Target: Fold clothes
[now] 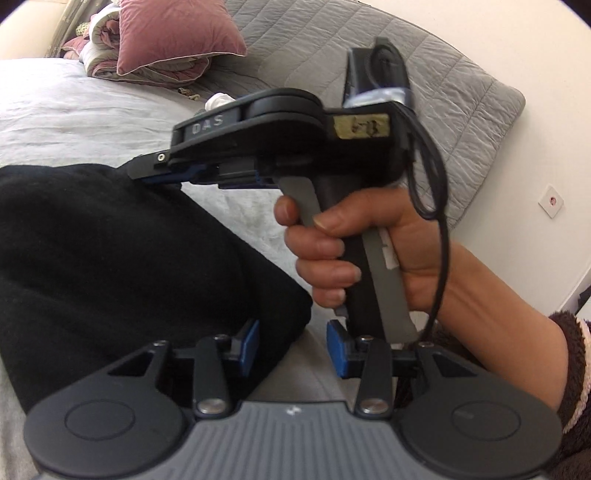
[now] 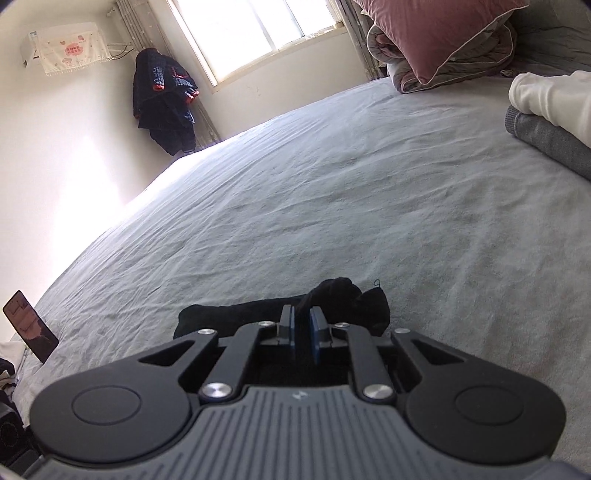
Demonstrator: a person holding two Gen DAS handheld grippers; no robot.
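Across the grey bed [image 2: 332,192] a black garment [image 1: 110,251] is lying, bunched in a dark mass, and both tools are working at its edges. Seen from the left wrist camera, the left claw [image 1: 293,345] is standing apart, its blue pads [image 1: 252,338] wide of each other, one pad sitting against the rim of the black cloth and the other over bare sheet. Ahead of it the person's hand [image 1: 351,251] is gripping the handle of the right tool, whose front end is reaching down onto the far edge of the garment. From the right wrist camera, the right claw [image 2: 302,332] is sitting nearly together, clamped on a raised fold of the black garment [image 2: 332,299] that is passing between its pads, while the rest of the cloth is trailing flat on the bed to the left. Near the head of the bed a pink pillow [image 2: 439,33] is resting on a rolled quilt [image 2: 480,55]. Beside that, at the right edge, a white folded piece [image 2: 550,99] is lying on top of a grey folded piece [image 2: 546,140]. A phone [image 2: 29,325] is standing propped at the bed's left edge, and a dark jacket [image 2: 164,99] is hanging in the corner by the window [image 2: 255,33].
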